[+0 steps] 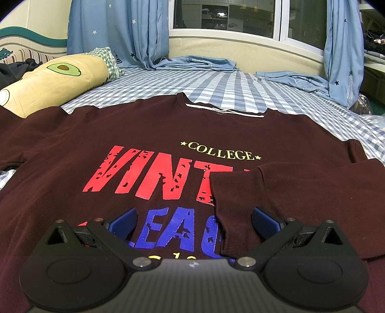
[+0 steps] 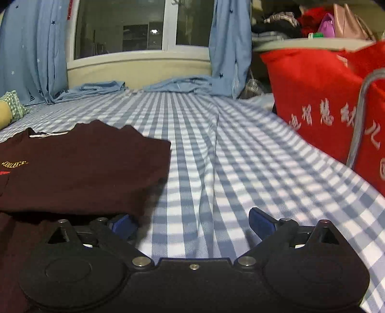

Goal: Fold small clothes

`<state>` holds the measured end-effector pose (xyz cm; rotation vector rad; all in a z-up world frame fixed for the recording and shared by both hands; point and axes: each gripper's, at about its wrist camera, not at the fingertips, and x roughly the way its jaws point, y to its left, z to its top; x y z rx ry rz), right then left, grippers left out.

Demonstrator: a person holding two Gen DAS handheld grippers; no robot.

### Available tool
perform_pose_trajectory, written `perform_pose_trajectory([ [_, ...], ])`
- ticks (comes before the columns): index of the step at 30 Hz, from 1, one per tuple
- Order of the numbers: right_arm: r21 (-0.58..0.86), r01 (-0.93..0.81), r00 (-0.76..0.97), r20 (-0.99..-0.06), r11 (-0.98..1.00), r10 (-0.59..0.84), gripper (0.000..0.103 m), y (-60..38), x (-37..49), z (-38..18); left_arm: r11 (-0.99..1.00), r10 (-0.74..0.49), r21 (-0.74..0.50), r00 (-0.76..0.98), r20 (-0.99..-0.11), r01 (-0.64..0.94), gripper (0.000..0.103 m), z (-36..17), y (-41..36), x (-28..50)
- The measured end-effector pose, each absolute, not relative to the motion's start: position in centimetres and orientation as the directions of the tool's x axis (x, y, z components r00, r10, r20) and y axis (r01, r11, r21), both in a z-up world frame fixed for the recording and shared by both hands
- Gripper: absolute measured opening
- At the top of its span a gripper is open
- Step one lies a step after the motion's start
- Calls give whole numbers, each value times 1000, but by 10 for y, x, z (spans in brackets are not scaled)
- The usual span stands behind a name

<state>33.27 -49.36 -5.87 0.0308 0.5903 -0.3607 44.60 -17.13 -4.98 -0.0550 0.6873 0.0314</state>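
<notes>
1. One bed with a blue-and-white checked sheet [image 2: 240, 149], woven cotton look, with a long crease running toward the window. It fills both views.
2. One window [image 1: 226, 16] behind the bed, white frame, dark glass. Blue curtains [image 1: 125, 31] with small star prints hang at each side, their hems pooled on the sheet.
3. One red fabric bag [image 2: 322, 96] at the right edge of the bed, with pale embroidered characters; a grey metal bar stands in front of it.
4. One maroon sweatshirt [image 1: 134, 134], fine ribbed knit, lying front-up and flat on the sheet. Print reads "COLLEGE" in yellow, then large red letters, then blue ones. A white label strip shows inside the round neckline.
   - Its right sleeve [image 1: 300, 192] is folded across the chest, the cuff covering the end of the red and blue lettering.
   - The other sleeve lies spread out toward the pillow.
   - In the right wrist view the folded side makes a straight edge on the sheet.
5. One long yellow bolster pillow [image 1: 55, 81], avocado print, green-checked end, touching the outspread sleeve.
6. Left tongs [image 1: 192, 224]: black body, blue pads, spread wide and released, low over the blue lettering; the right pad is just beside the folded cuff.
7. Right tongs [image 2: 192, 224]: same build, also spread wide and gripping nothing. The left pad sits at the sweatshirt's folded edge, partly under it; the right pad is over bare sheet.
</notes>
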Motion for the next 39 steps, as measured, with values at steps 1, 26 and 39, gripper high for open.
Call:
perform_pose_trajectory([
  [1, -78, 340, 771, -547, 937, -325, 97, -494, 332, -60, 998, 11, -41, 773, -635, -47, 103, -50, -171, 446],
  [26, -98, 341, 747, -576, 935, -332, 102, -488, 351, -52, 997, 13, -47, 768, -640, -56, 102, -42, -169, 445],
  [39, 145, 91, 883, -469, 985, -13, 103, -390, 265, -6, 995, 89, 4, 831, -549, -103, 102, 40, -55, 400],
])
